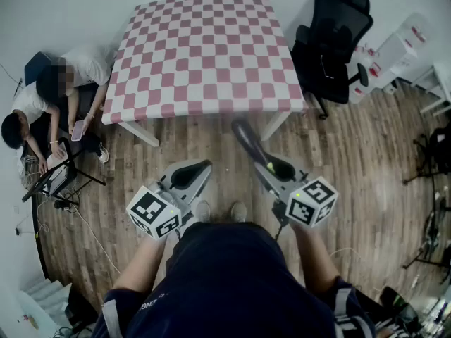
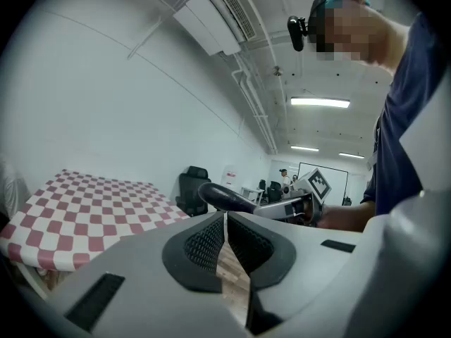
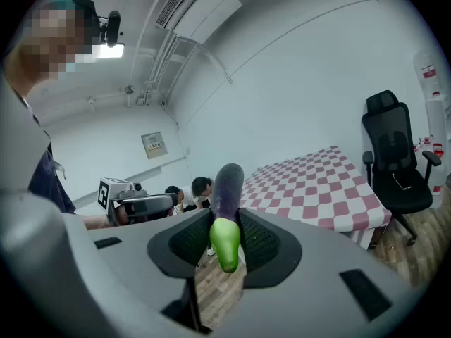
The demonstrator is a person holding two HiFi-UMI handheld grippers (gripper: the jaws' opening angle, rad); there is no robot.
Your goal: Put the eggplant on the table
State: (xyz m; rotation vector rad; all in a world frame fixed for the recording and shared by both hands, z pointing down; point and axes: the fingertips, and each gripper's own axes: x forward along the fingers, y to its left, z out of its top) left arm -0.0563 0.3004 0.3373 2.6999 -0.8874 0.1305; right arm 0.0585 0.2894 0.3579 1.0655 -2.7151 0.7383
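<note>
A dark purple eggplant (image 1: pixel 248 141) with a green stem end (image 3: pixel 225 243) is clamped in my right gripper (image 1: pixel 273 169). It sticks out forward past the jaws (image 3: pixel 227 185), toward the table. My left gripper (image 1: pixel 185 176) is shut with nothing between its pads (image 2: pixel 224 243). The table (image 1: pixel 203 55) with a red-and-white checked cloth stands ahead of both grippers, over the wooden floor. In the left gripper view the eggplant (image 2: pixel 224 197) and the right gripper show to the right.
A black office chair (image 1: pixel 331 37) stands at the table's right side. Two people sit on the floor at the left (image 1: pixel 42 104), beside a small stand (image 1: pixel 60 178). White shelving (image 1: pixel 402 51) lies at the far right, and tripods (image 1: pixel 430 238) along the right edge.
</note>
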